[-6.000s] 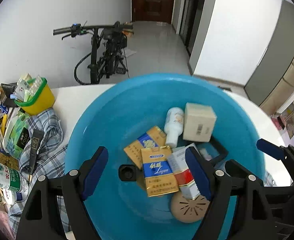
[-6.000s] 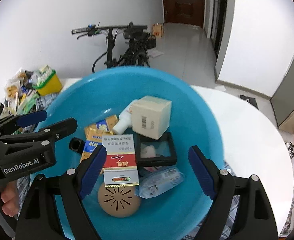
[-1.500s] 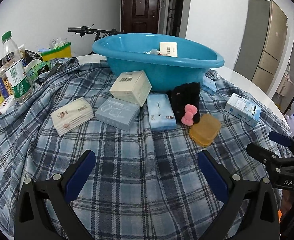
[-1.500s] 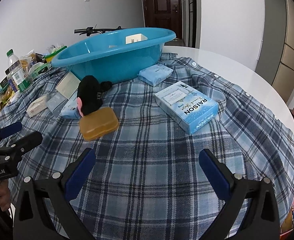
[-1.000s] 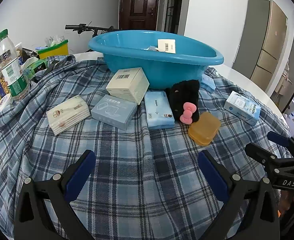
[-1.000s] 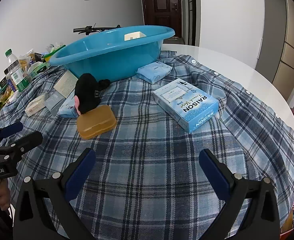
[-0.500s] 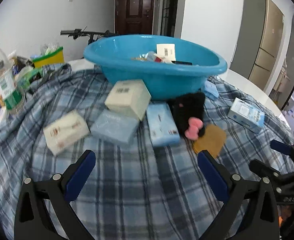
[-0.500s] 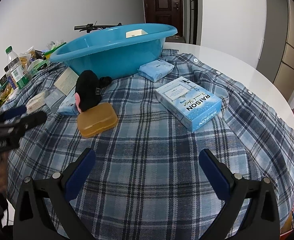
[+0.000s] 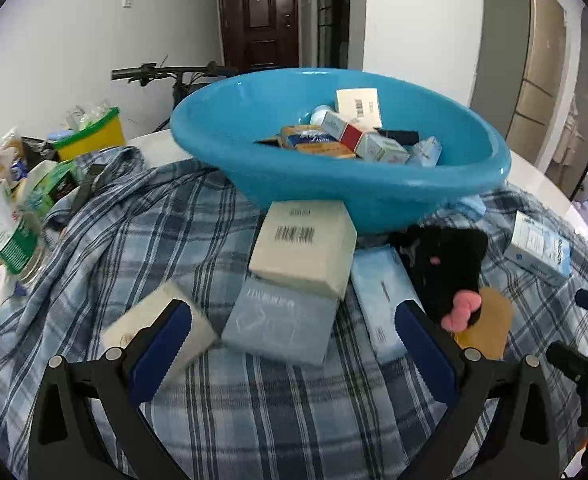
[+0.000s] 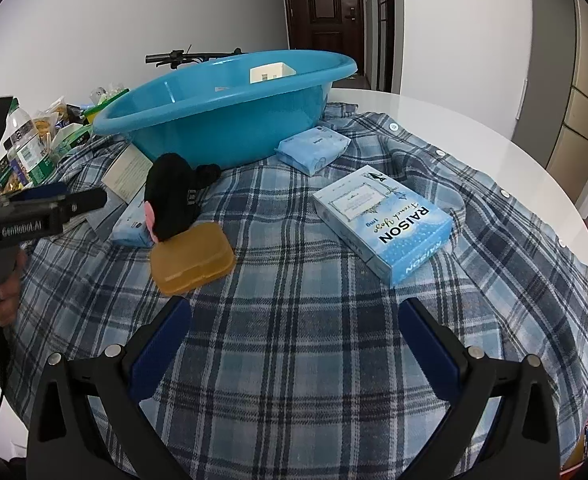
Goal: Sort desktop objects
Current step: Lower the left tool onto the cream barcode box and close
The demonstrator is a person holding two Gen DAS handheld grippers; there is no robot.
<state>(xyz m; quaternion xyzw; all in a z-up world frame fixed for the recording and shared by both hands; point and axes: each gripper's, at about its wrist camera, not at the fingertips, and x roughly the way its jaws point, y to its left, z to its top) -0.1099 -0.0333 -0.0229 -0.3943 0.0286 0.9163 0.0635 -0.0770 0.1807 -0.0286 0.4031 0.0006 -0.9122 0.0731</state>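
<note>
The left wrist view looks forward and slightly down between its own two fingers, close over the plaid cloth [image 9: 253, 420], with the blue basin [image 9: 334, 184] near at 12 o'clock and its inside visible. The right wrist view sits lower and further back, facing the basin [image 10: 229, 120] at 11 o'clock from the side. Both share the basin, cloth, black plush [image 9: 446, 268] [image 10: 169, 200] and amber case [image 10: 191, 260].

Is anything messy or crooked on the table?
Yes. The cream box lies tilted, its edge propped on the pale blue box. The black plush leans on the amber case. The plaid shirt is spread like a tablecloth, which is odd.
</note>
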